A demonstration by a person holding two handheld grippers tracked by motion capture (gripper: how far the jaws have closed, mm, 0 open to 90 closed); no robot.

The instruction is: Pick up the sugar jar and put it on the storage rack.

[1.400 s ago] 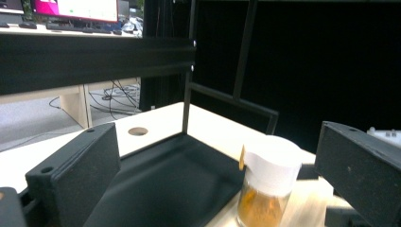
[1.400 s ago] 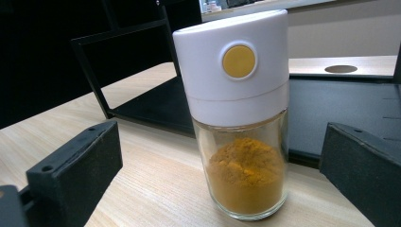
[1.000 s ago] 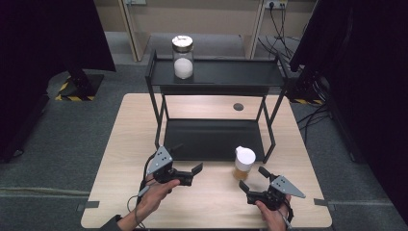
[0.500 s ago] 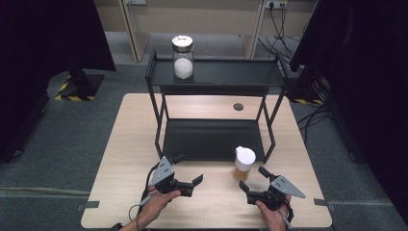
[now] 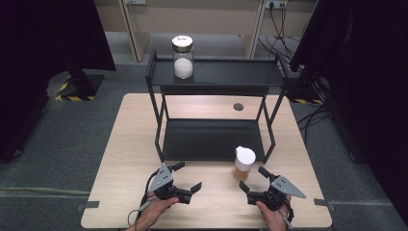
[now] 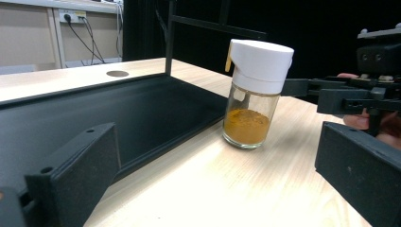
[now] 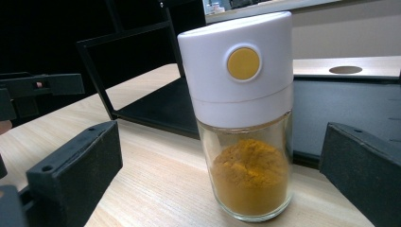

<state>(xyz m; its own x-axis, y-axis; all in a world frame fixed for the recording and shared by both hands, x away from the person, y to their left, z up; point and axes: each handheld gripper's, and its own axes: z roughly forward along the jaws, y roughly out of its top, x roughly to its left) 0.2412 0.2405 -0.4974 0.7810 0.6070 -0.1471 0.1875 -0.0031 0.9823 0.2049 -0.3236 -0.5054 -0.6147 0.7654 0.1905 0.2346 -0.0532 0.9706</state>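
1. High view: the spice jar (image 5: pixel 244 163) is standing upright on the wooden table (image 5: pixel 120 144), just in front of the black rack's (image 5: pixel 214 79) lower shelf (image 5: pixel 211 139); the right gripper (image 5: pixel 255 182) is sitting just beside the jar with its jaws spread and nothing between them; the left gripper (image 5: pixel 187 177) is waiting well to the left, jaws also apart and empty; a taller jar of white powder (image 5: pixel 183 57) is standing on the top shelf.

2. Left gripper view: the jaws are gaping wide around bare tabletop; the spice jar (image 6: pixel 253 94), white-capped and holding orange powder, is standing ahead and clear of them, with the right gripper (image 6: pixel 359 94) beyond it.

3. Right gripper view: the spice jar (image 7: pixel 246 118) is looming close and upright, roughly centred between the two parted jaws, neither touching the glass.

4. Judgement: the step in hand seems to be the approach for a grasp; the next move is calling for the right gripper to be easing forward level, then closing on the glass body below the cap without tipping it.
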